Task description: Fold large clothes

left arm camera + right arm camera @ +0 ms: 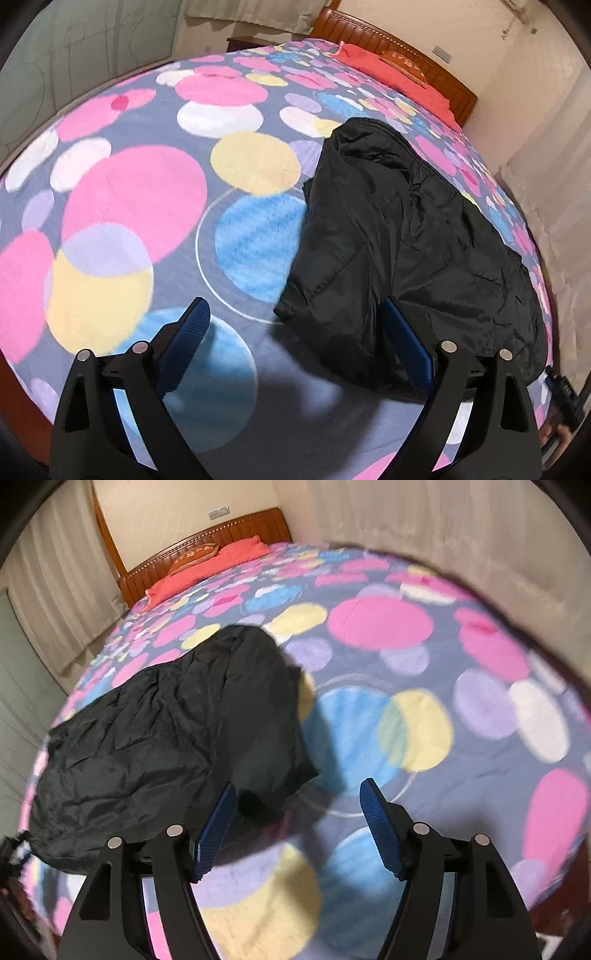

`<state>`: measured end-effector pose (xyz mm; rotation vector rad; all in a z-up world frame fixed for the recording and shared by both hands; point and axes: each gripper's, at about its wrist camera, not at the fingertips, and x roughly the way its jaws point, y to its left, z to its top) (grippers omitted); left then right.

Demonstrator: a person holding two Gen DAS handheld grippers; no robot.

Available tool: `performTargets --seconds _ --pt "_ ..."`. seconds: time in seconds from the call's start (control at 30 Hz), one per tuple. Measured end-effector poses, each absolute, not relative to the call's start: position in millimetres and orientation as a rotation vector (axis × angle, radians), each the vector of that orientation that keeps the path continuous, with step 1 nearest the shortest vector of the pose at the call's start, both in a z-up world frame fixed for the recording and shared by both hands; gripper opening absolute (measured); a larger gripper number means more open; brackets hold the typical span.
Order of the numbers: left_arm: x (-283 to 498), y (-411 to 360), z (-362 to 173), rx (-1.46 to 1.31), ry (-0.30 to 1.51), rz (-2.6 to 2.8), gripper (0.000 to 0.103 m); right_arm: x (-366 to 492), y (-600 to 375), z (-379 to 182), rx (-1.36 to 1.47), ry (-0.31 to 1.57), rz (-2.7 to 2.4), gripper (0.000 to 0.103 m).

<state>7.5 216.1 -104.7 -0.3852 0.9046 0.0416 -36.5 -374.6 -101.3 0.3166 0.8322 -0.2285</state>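
- Blue-padded fingers [192, 325] of the left gripper [295, 343] were seen nearest the lens, spread wide with nothing between them, above the spotted bedcover [140, 192].
- Released fingers were likewise shown on the right gripper [297, 819]; only the near corner of the black jacket [166, 731] was seen past its gap, and no pad was pressed on it.
- The jacket [406, 240] was found lying partly folded on the bedcover, near the bed's side edge and well apart from the red pillows [399, 77] at the headboard [424, 59].
- Its long axis was judged to run from the near edge of the bed toward the headboard, with a narrower end pointed that way.
- Soft, light, puffy handling was expected, and the shiny shell was judged slippery, so that folds might spring open.
- A hold at the near corners or along the hem was judged best, where the layers could be pinched together.
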Motion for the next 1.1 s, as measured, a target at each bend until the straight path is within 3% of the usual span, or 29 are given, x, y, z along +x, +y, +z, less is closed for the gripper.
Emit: performTargets --seconds 0.5,1.1 --pt "36 225 -94 -0.371 0.918 0.022 0.093 51 -248 -59 0.116 0.712 -0.004 0.069" --pt "126 200 -116 -0.289 1.036 -0.135 0.093 108 -180 -126 -0.017 0.849 -0.016 0.068"
